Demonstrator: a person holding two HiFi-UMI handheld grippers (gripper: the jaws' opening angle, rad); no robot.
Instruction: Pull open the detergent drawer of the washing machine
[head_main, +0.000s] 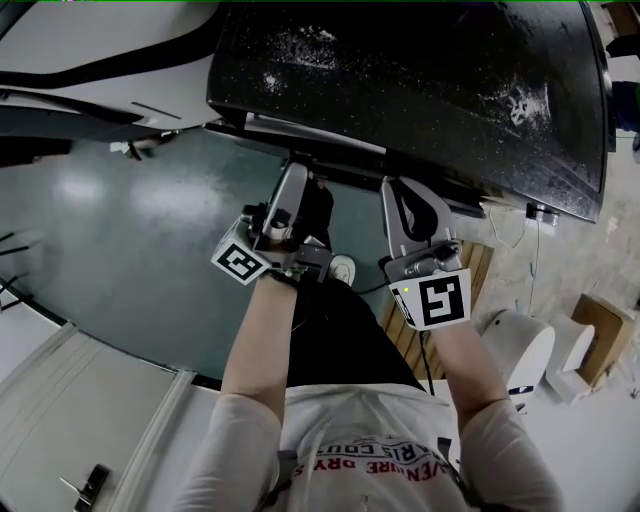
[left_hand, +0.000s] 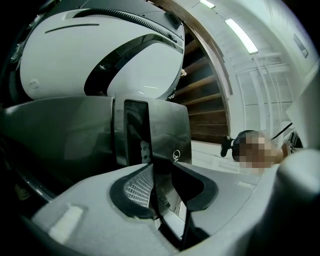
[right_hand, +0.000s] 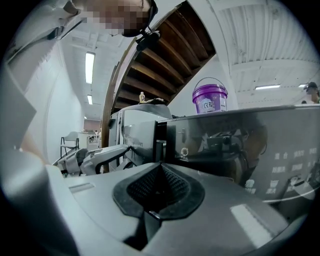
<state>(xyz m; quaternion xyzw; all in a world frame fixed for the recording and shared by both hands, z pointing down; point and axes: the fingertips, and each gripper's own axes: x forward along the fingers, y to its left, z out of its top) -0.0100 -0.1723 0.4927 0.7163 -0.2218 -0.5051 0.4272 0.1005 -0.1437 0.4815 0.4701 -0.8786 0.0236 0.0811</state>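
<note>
The washing machine (head_main: 420, 80) has a black speckled top, seen from above in the head view. Its glossy dark detergent drawer front (left_hand: 167, 132) stands upright in the left gripper view, and its thin edge runs down between the pads (left_hand: 139, 186). My left gripper (left_hand: 152, 172) is shut on that edge; from above it (head_main: 296, 172) reaches under the machine's front lip. My right gripper (right_hand: 160, 172) is shut with nothing in it, pointing at the shiny front panel (right_hand: 240, 145). It (head_main: 400, 192) sits just right of the left one.
A purple bucket (right_hand: 210, 97) stands on top of the machine. A white rounded appliance (left_hand: 100, 55) is to the left, with dark wooden stairs (left_hand: 205, 100) behind. On the floor at the right are a white object (head_main: 520, 350) and a cardboard box (head_main: 600, 335).
</note>
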